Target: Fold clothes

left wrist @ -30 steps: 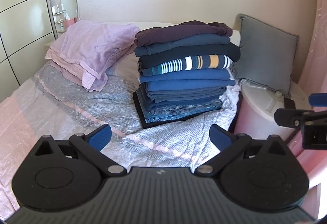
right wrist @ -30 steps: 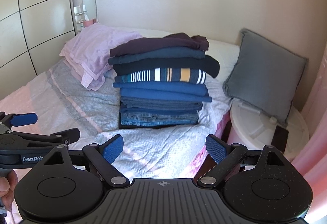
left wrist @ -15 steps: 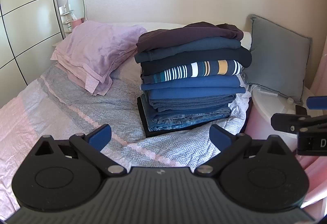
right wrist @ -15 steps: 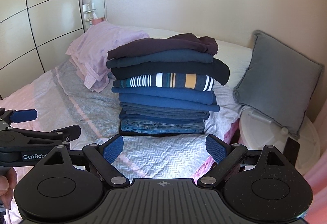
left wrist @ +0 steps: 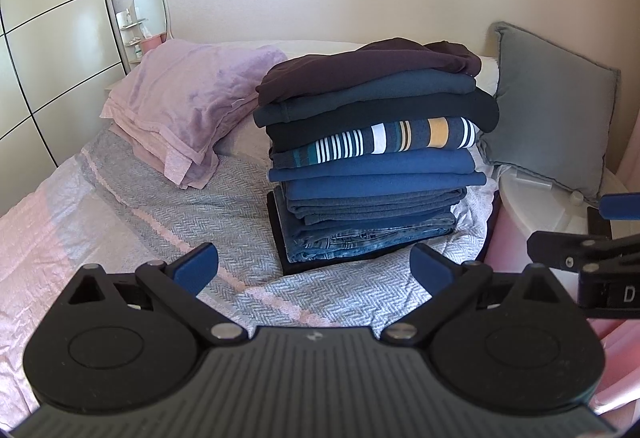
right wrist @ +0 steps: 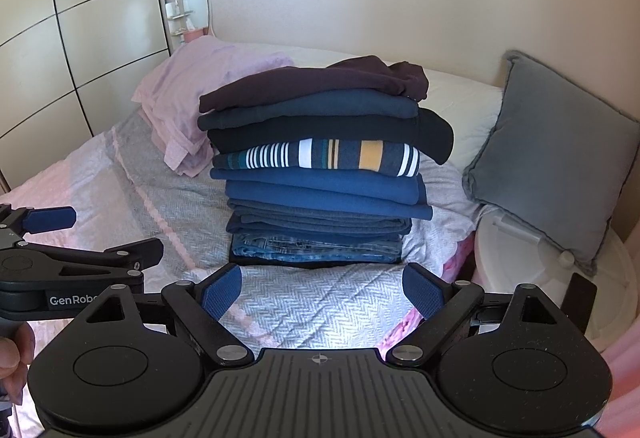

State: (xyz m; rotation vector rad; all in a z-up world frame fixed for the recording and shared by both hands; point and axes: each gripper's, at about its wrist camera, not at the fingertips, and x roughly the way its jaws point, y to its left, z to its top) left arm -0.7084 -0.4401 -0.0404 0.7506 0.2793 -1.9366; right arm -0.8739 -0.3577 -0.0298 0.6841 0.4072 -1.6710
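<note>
A tall stack of folded clothes (left wrist: 376, 158) (right wrist: 320, 166) stands on the bed, mostly blue and dark items with one striped piece in the middle and a dark maroon one on top. My left gripper (left wrist: 314, 266) is open over the bedspread, short of the stack, holding nothing. My right gripper (right wrist: 322, 288) is open too, just in front of the stack's base, empty. In the left wrist view the right gripper (left wrist: 592, 234) shows at the right edge. In the right wrist view the left gripper (right wrist: 92, 234) shows at the left edge.
A grey and pink bedspread (left wrist: 168, 222) covers the bed. Lilac pillows (left wrist: 188, 106) lie left of the stack. A grey cushion (right wrist: 552, 154) leans on a white round stand (right wrist: 532, 266) at right. Wardrobe doors (right wrist: 80, 38) line the left wall. A person's hand (right wrist: 12, 358) holds the left gripper.
Both grippers have moved closer to the stack and slightly right, so the stack looms larger. Both have stayed open and empty.
</note>
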